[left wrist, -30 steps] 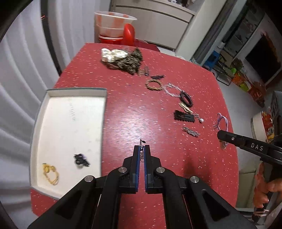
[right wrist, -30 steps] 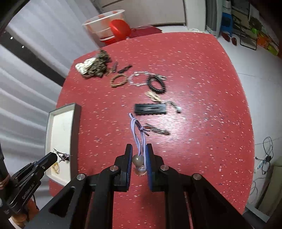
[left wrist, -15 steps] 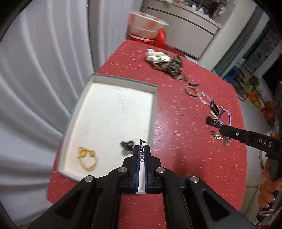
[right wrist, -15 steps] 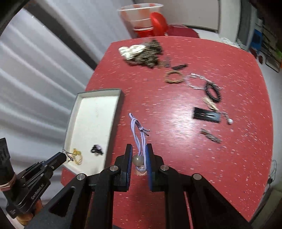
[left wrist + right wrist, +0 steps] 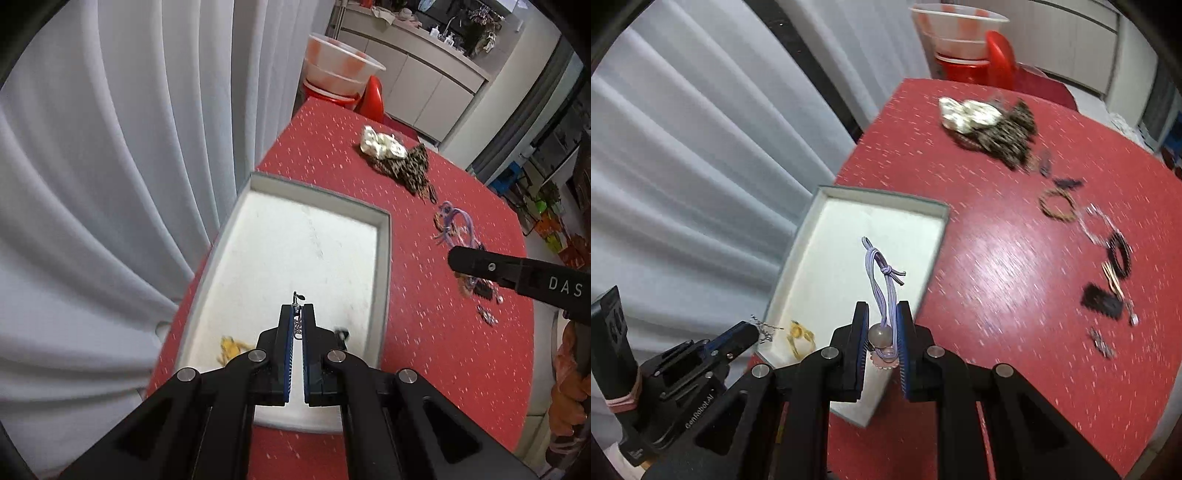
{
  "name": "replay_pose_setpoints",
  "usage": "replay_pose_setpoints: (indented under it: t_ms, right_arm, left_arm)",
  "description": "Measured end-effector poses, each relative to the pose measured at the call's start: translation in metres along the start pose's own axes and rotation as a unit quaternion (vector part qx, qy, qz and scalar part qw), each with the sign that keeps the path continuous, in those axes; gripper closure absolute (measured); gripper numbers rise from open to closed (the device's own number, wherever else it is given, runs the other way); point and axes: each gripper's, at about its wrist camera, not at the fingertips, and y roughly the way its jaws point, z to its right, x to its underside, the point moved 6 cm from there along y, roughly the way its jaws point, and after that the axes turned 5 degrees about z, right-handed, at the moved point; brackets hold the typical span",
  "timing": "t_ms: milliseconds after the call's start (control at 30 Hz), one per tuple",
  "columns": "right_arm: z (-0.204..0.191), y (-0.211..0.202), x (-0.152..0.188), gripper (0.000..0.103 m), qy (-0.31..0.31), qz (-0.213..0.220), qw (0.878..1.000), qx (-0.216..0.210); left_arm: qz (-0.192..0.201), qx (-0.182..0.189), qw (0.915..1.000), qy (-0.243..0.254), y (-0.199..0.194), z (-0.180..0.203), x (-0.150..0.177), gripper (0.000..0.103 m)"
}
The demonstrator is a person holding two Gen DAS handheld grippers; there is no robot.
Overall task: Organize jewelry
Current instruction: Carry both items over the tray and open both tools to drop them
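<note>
1. Our left gripper [image 5: 298, 314] is pinched nearly shut on a small silver chain piece [image 5: 296, 320], with a bit of it sticking out past the fingertips. It hangs over the near part of the white tray [image 5: 306, 251].
2. Our right gripper [image 5: 882, 325] is clamped narrowly on a purple hair tie [image 5: 880, 275] at its round bead, the cord loop standing up between the fingers. It sits over the tray's near right edge.
3. In the tray already lie a yellow piece [image 5: 799, 338] and a small dark piece [image 5: 341, 333], both near the front.
4. Out on the red table [image 5: 1015, 266] the rest waits: a black clip [image 5: 1102, 301], a black bead bracelet [image 5: 1120, 254], a brown ring bracelet [image 5: 1057, 204], a silver chain [image 5: 1095, 225], and a heap of scrunchies [image 5: 991, 127] at the far end.
5. We judge the step in hand to be the drop-off: both pieces are carried and above or beside the tray.
6. Next, we think each gripper needs to be well inside the tray rim, over a bare patch of the floor, then lowered and opened. The chain is thin and may cling to the pads; the tie may roll on its bead.
</note>
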Motion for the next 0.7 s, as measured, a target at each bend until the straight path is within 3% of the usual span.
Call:
replay_pose_setpoints:
  t_ms: [400, 700]
  right_arm:
    - [-0.016, 0.052, -0.041, 0.087, -0.01, -0.006, 1.0, -0.002]
    - [0.001, 0.102, -0.053, 0.087, 0.004, -0.017, 1.0, 0.002]
  left_arm:
    - [0.021, 0.003, 0.9997, -0.008, 0.054, -0.009, -0.053, 0.098]
    - [0.02, 0.0, 0.9997, -0.015, 0.106, -0.012, -0.064, 0.098]
